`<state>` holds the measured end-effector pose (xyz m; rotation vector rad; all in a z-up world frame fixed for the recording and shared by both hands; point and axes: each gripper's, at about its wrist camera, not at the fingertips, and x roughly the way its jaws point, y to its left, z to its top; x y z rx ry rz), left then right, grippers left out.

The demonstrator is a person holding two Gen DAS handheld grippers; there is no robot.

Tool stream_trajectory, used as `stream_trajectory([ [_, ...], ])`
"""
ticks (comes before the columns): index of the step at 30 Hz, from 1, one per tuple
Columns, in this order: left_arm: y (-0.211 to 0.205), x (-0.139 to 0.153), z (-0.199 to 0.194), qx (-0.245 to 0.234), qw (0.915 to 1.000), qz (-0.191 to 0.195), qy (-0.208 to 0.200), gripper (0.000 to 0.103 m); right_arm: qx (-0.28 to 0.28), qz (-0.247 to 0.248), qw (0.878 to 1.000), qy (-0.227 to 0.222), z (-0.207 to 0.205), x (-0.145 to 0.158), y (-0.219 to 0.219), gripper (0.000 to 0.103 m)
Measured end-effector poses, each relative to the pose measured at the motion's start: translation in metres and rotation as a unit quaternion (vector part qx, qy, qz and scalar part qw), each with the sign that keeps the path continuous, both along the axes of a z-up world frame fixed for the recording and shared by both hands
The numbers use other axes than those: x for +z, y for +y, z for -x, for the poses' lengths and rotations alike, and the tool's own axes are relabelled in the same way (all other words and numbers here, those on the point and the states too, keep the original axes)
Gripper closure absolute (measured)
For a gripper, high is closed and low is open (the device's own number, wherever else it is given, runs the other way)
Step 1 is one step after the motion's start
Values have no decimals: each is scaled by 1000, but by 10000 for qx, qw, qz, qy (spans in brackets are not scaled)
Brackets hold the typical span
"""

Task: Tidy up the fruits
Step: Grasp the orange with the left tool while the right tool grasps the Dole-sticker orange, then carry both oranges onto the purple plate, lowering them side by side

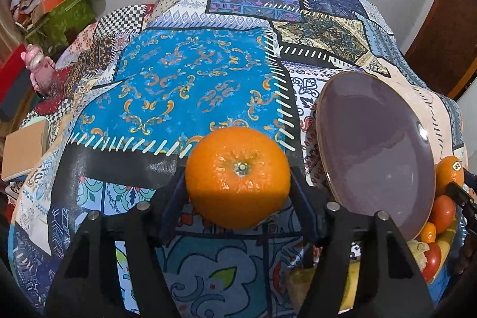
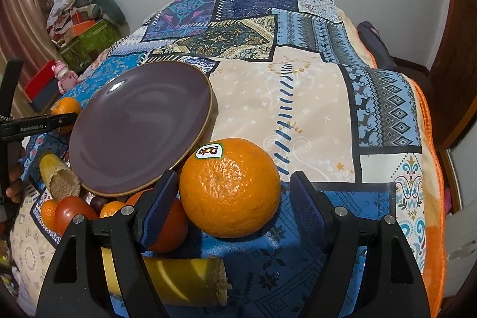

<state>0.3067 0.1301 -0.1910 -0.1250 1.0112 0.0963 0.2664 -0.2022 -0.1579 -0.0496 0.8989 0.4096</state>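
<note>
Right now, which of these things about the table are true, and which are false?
The purple plate is empty: true.
The right gripper squeezes the stickered orange from both sides: false, a gap shows at one finger.
The plain orange in the left gripper shows its stem end: true.
The cloth is plain white: false, it is a colourful patchwork.
Only oranges are here: false, a banana and a tomato lie nearby.

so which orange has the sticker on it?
The orange between the right gripper's fingers, white Dole sticker on top; the left gripper's orange shows only its stem.
</note>
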Motion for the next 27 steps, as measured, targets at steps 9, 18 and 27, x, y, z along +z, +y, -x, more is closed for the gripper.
stream_trajectory([
  [9,-9,8,13,-176,9997,-125,-135,38,-71,-232,9994,252,-8,-7,-4,28],
  [18,-26,33,40,-413,9977,-241,-471,38,21,-127,9997,209,-7,-7,4,34],
  [27,-36,50,51,-532,9965,-170,-615,38,-51,-265,9990,369,-14,-12,1,35],
])
